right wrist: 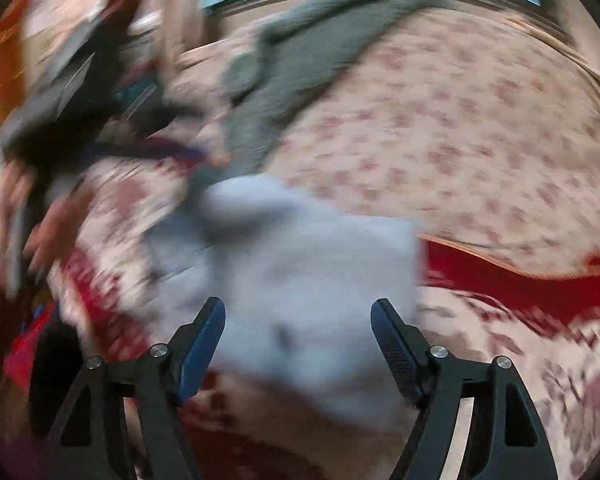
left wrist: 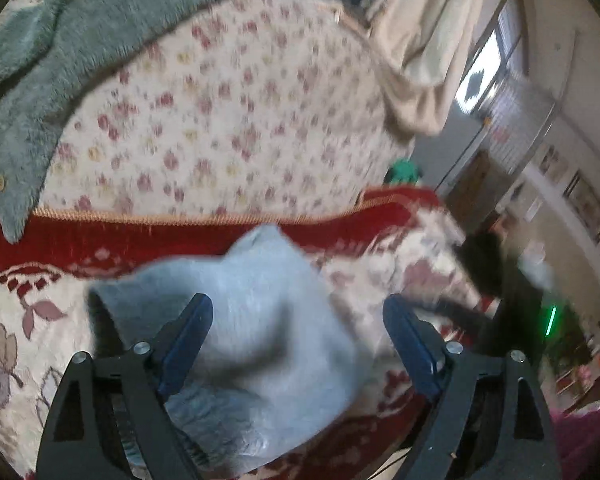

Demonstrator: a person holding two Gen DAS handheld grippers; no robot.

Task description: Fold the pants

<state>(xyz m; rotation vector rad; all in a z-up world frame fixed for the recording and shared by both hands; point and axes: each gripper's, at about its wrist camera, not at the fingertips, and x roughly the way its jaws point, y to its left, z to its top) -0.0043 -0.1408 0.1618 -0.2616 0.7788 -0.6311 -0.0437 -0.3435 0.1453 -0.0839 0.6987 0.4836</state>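
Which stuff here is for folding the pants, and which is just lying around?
For the job: pants, left tool, right tool.

Lying about: grey-green fuzzy blanket, floral sheet, red patterned cover, curtain.

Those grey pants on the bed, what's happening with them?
A person with a two-finger gripper in each hand is folding the pants on a red patterned blanket. Both the left gripper and right gripper stand open above the bunched cloth, gripping nothing. A green fuzzy garment lies further back.
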